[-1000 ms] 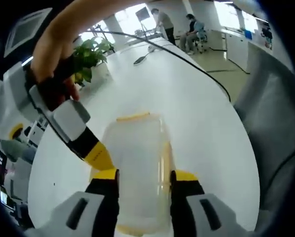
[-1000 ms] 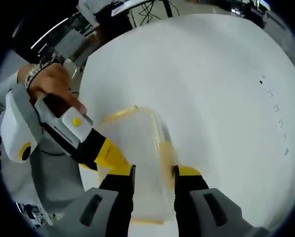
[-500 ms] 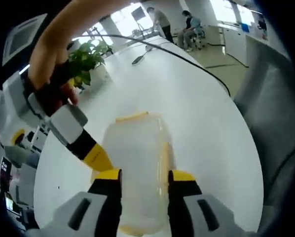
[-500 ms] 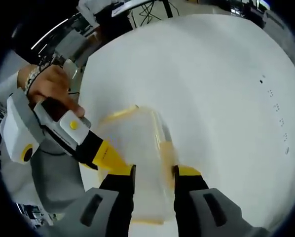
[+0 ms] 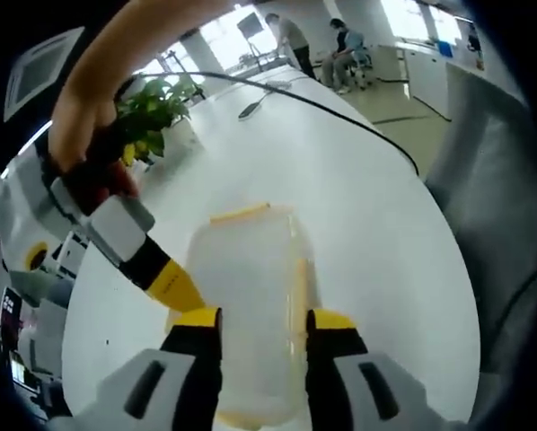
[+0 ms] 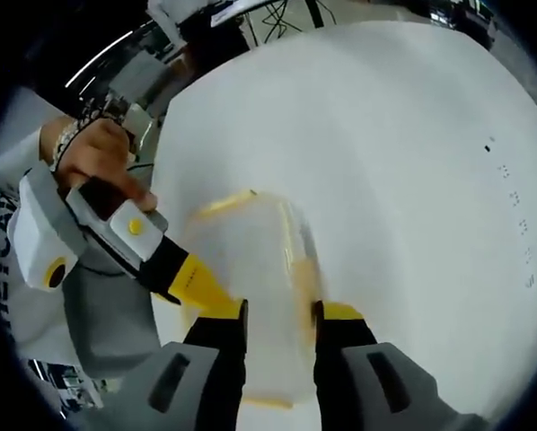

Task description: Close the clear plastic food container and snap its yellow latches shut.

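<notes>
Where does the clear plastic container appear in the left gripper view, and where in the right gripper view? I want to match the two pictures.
Left gripper view: the clear container lies low in the centre, between that view's own jaws.
Right gripper view: the container lies low and slightly left of centre, between that view's own jaws.
Shared landmark: the white table under it.

The clear plastic food container (image 5: pixel 250 305) sits low and centre in the left gripper view, frosted and pale, lid down on it. A yellow latch (image 5: pixel 240 214) runs along its far edge, and another (image 6: pixel 303 269) down its right side; whether either is snapped shut is unclear.
</notes>
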Demonstrator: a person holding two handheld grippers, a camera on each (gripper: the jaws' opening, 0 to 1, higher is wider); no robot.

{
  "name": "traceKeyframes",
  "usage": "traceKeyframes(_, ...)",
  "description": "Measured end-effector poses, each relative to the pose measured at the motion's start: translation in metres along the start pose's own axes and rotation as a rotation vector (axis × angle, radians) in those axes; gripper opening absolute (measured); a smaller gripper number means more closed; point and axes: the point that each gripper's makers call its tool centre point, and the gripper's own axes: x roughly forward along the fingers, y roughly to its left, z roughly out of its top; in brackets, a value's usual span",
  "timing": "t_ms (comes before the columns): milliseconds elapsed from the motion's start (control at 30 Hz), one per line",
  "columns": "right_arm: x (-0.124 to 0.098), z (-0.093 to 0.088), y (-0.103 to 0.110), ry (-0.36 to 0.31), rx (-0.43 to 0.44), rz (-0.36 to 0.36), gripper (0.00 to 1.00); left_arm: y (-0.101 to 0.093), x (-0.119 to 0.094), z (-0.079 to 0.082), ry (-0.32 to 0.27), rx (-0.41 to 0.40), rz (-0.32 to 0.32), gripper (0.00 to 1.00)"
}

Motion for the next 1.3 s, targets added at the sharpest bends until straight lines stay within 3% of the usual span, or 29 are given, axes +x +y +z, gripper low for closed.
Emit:
traceKeyframes(33, 0.000, 0.000, -0.001, 0.000, 0.002, 0.005, 0.24, 0.000, 0.000, 0.000, 0.002, 0.002, 0.001, 0.30)
traceKeyframes(67, 0.004, 0.005, 0.005, -0.023, 0.005, 0.053, 0.23, -0.001, 0.002, 0.000, 0.004, 0.003, 0.003, 0.30)
traceKeyframes(100, 0.001, 0.002, -0.002, -0.007, -0.002, 0.018, 0.23, -0.002, 0.003, 0.000, 0.005, 0.003, 0.005, 0.30)
traceKeyframes(633, 0.000, 0.001, 0.002, -0.007, -0.023, -0.004, 0.26, 0.000, 0.000, 0.001, 0.014, 0.013, 0.008, 0.32)
traceKeyframes(733, -0.001, 0.002, 0.003, -0.017, -0.069, -0.016, 0.26, 0.000, 0.000, 0.001, 0.006, 0.014, 0.007, 0.32)
traceKeyframes(867, -0.001, 0.001, 0.004, -0.033, -0.076, -0.024, 0.26, 0.001, -0.001, 0.001, -0.018, -0.001, -0.007, 0.32)
traceKeyframes(1133, -0.005, 0.001, 0.003, -0.061, -0.095, -0.061, 0.26, 0.000, -0.002, 0.003, -0.011, 0.015, -0.013, 0.32)
traceKeyframes(1300, -0.016, 0.002, -0.004, -0.106, -0.072, -0.118, 0.35, -0.003, -0.007, 0.008, -0.052, -0.046, -0.038, 0.40)
